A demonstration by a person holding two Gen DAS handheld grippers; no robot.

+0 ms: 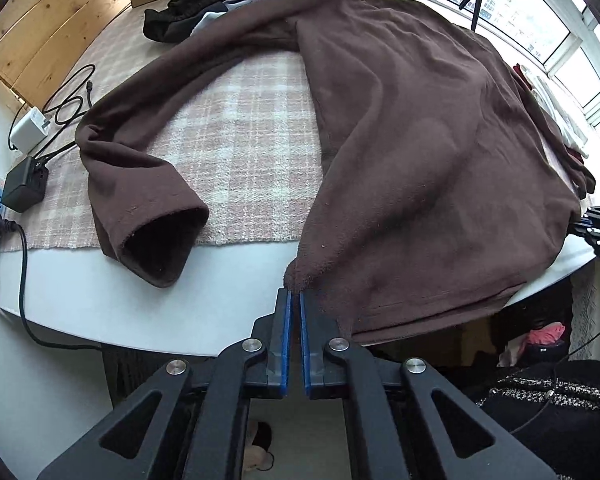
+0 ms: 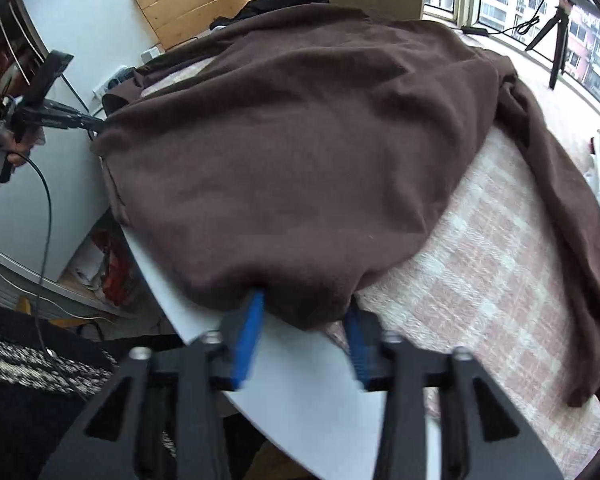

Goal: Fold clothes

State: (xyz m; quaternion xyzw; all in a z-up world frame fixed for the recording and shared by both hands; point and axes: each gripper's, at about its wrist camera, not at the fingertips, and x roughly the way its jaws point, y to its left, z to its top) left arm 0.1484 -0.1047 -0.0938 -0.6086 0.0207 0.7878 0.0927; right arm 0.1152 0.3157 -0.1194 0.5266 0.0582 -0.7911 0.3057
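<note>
Brown fleece long-sleeved top lies spread front-down across the pink-and-cream checked blanket on the white table, its hem overhanging the near edge and one sleeve curled out to the left with the cuff gaping toward you.

You appear to be taking the two bottom corners of the hem to carry it up toward the collar. Do it well by getting both grips equally deep before you lift; then raise both corners together and level, so the fabric travels as one sheet and does not drag the blanket along. Deal with the loose sleeves too, or they will end up bunched inside the fold.

Your left gripper has its blue pads nearly together, pinching the left hem corner at the very tips; that bite looks shallow and could slip. Your right gripper stands wide apart, a lobe of the hem sagging between its blue fingers, and it has not yet clamped anything. Close it before lifting.
</note>
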